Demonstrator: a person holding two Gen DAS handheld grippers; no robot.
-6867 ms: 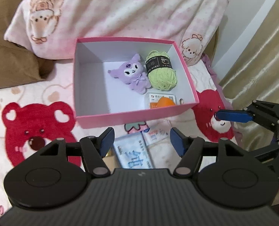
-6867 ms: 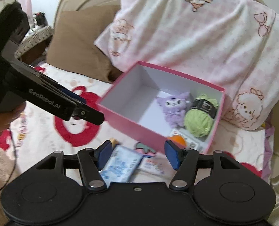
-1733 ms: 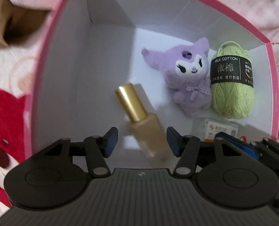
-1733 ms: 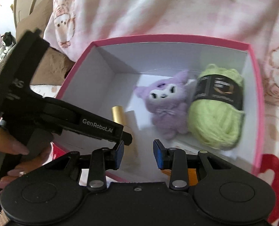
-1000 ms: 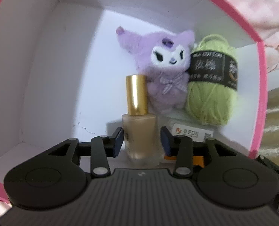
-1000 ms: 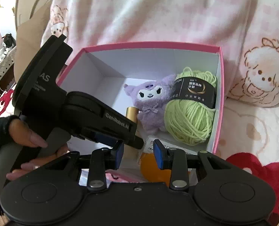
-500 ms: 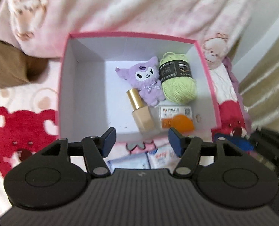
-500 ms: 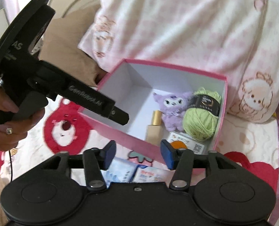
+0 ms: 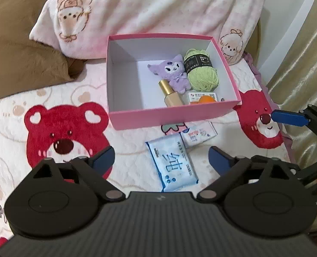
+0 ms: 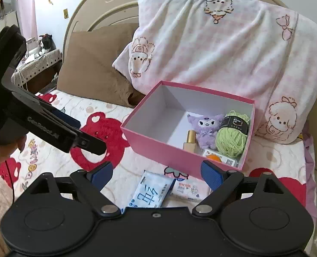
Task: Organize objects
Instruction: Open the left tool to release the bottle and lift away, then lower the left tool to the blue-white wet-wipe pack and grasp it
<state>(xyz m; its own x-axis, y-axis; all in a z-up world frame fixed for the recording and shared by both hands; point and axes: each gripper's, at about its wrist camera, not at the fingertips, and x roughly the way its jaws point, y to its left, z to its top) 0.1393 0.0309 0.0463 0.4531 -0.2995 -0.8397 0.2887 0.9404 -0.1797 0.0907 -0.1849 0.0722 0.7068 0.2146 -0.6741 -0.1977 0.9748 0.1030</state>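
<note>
A pink box (image 9: 169,115) (image 10: 158,147) sits on the bed. Inside lie a purple plush (image 9: 171,72) (image 10: 205,126), green yarn (image 9: 203,72) (image 10: 231,139), a gold-capped bottle (image 9: 171,95) (image 10: 189,141) and an orange packet (image 9: 203,97) (image 10: 219,158). A blue tissue pack (image 9: 172,162) (image 10: 150,192) and a small white pack (image 9: 198,136) (image 10: 187,189) lie in front of the box. My left gripper (image 9: 161,160) is open and empty above the blue pack. My right gripper (image 10: 156,174) is open and empty over both packs.
A pink pillow (image 9: 158,8) (image 10: 222,53) and a brown cushion (image 9: 19,42) (image 10: 94,64) lie behind the box. The sheet has red bear prints (image 9: 64,132). A curtain (image 9: 304,53) hangs at the right. The left gripper shows in the right wrist view (image 10: 40,124).
My left gripper let go of the bottle inside the box, opened wide and drew back out. My right gripper opened and pulled back too. Both now hover before the box.
</note>
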